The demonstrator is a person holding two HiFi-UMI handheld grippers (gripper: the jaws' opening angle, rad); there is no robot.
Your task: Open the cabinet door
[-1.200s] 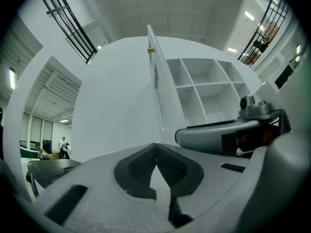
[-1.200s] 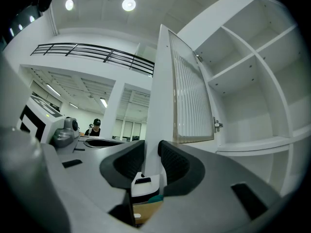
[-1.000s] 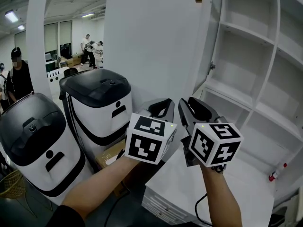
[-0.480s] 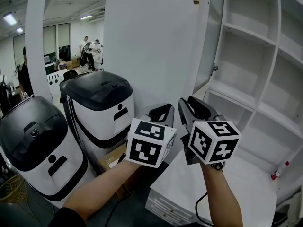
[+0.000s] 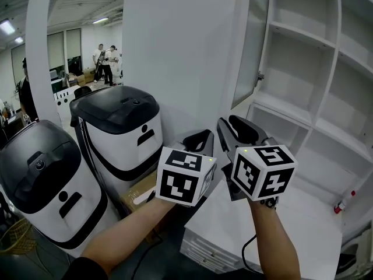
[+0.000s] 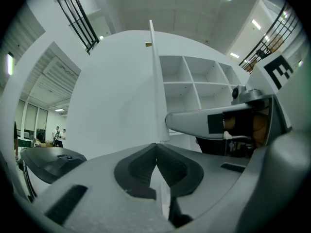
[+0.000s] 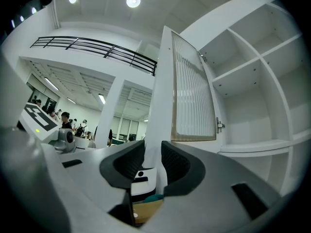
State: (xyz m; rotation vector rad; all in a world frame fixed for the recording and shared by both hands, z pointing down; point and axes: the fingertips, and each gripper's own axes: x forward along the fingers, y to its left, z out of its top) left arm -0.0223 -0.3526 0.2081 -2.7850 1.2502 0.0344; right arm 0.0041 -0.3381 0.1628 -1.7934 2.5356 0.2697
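Cabinet door (image 5: 180,57) open (white shelves (image 5: 303,35))

Two white machines with black lids are seen at the left, the nearer one (image 5: 46,185) just beside the farther one (image 5: 119,133). A cardboard box (image 5: 137,194) is partly hidden low beside them. A white round pillar (image 5: 38,51) is set behind them. Several people (image 5: 105,60) are gathered far back in the room. A small red-capped bottle (image 5: 340,205) is stood at the right edge.
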